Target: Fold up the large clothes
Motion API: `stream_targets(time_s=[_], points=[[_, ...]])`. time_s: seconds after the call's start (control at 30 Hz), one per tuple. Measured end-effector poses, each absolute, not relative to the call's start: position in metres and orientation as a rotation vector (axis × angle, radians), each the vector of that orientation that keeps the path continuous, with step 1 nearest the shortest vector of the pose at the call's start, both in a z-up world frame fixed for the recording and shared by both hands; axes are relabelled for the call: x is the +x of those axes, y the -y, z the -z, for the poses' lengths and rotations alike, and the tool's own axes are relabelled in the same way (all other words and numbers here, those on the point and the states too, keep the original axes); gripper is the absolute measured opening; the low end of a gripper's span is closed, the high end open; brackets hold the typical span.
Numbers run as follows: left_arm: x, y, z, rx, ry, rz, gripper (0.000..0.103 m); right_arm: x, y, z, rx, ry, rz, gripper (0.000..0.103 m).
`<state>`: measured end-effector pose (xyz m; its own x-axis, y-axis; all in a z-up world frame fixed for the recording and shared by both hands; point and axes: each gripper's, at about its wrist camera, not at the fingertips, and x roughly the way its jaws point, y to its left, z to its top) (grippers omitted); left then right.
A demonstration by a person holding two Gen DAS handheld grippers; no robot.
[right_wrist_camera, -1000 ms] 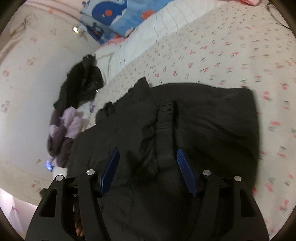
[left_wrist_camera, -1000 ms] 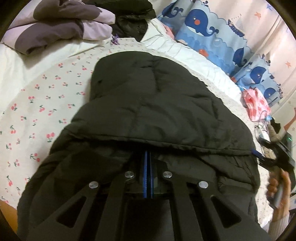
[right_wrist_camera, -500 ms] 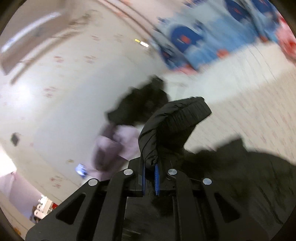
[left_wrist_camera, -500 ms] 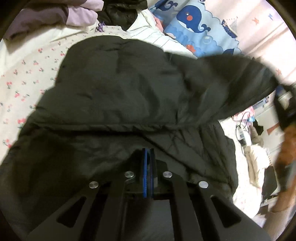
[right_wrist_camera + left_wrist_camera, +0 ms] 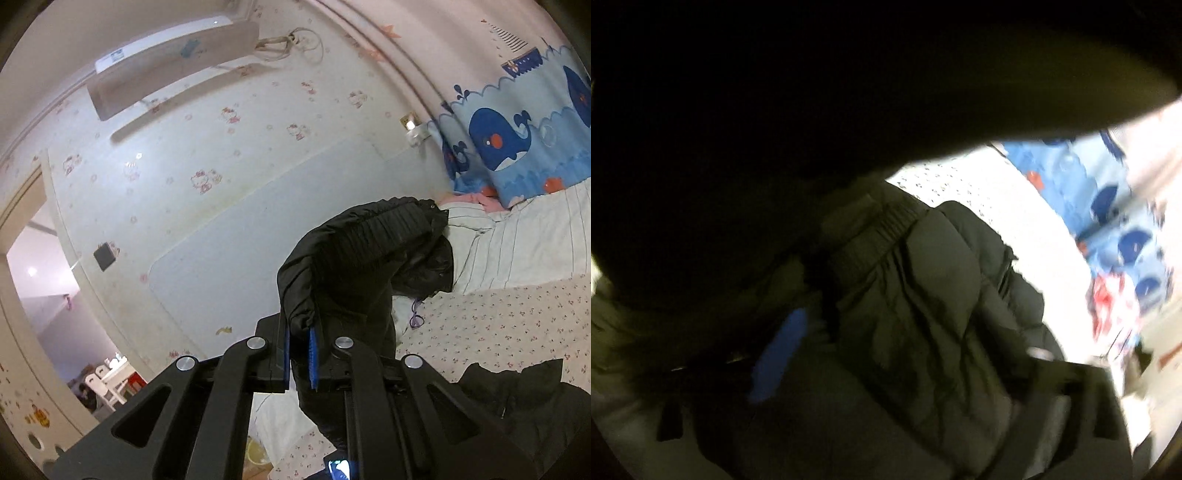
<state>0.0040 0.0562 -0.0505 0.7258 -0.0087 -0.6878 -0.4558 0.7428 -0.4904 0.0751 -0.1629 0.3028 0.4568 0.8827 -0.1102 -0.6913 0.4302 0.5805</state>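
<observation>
Jacket [image 5: 369, 258] fabric, black and puffy with a ribbed elastic cuff, rises from the centre of the right wrist view. The right gripper [image 5: 299, 354] has its blue ridged pads pressed close together on a fold of that sleeve end, which stands up above the jaws and droops over to the right. More of the same dark quilted cloth lies crumpled at the lower right of that frame, on the bedsheet [image 5: 498, 325] — a pale cotton printed with small red flowers. Behind it, at the right edge, a striped white quilt [image 5: 524, 243] sits below a blue curtain [image 5: 517, 147] with whale shapes. The wall [image 5: 221, 166] filling the upper left is cream wallpaper with small pink cartoon figures, and a long white air conditioner [image 5: 173, 59] is mounted near the top.

The left wrist view is blurred and mostly dark. The jacket [image 5: 923, 314] fills the centre and bottom, wrinkled and matte olive-black, with a gathered ribbed band at mid-frame. One blue pad of the left gripper [image 5: 886, 373] shows at lower left — the other finger is a dark smear at lower right, so the jaws stand wide apart with the padded cloth bulging between them. Bedsheet and curtain show at the right.
</observation>
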Motion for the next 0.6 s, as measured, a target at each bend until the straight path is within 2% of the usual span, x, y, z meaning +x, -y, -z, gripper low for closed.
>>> stream_targets(time_s=[0.13, 0.17, 0.23, 0.27, 0.3, 0.33, 0.6], points=[[0.022, -0.052, 0.066, -0.669, -0.810, -0.307, 0.096, 0.077, 0.166, -0.290, 0.505, -0.456, -1.008, 0.007], [0.026, -0.051, 0.070, -0.663, -0.809, -0.286, 0.092, 0.079, 0.169, -0.285, 0.514, -0.460, -1.001, 0.007], [0.030, -0.052, 0.075, -0.655, -0.823, -0.259, 0.045, 0.083, 0.180, -0.274, 0.536, -0.467, -0.979, 0.007], [0.030, -0.052, 0.077, -0.658, -0.827, -0.247, 0.037, 0.086, 0.185, -0.270, 0.552, -0.468, -0.967, 0.007], [0.028, -0.053, 0.077, -0.669, -0.811, -0.221, 0.016, 0.088, 0.192, -0.265, 0.571, -0.467, -0.953, 0.007], [0.026, -0.051, 0.076, -0.661, -0.804, -0.187, 0.005, 0.090, 0.199, -0.262, 0.586, -0.465, -0.942, 0.007], [-0.041, -0.043, 0.018, -0.481, -0.533, -0.180, 0.003, 0.093, 0.249, -0.258, 0.660, -0.407, -0.846, 0.007]])
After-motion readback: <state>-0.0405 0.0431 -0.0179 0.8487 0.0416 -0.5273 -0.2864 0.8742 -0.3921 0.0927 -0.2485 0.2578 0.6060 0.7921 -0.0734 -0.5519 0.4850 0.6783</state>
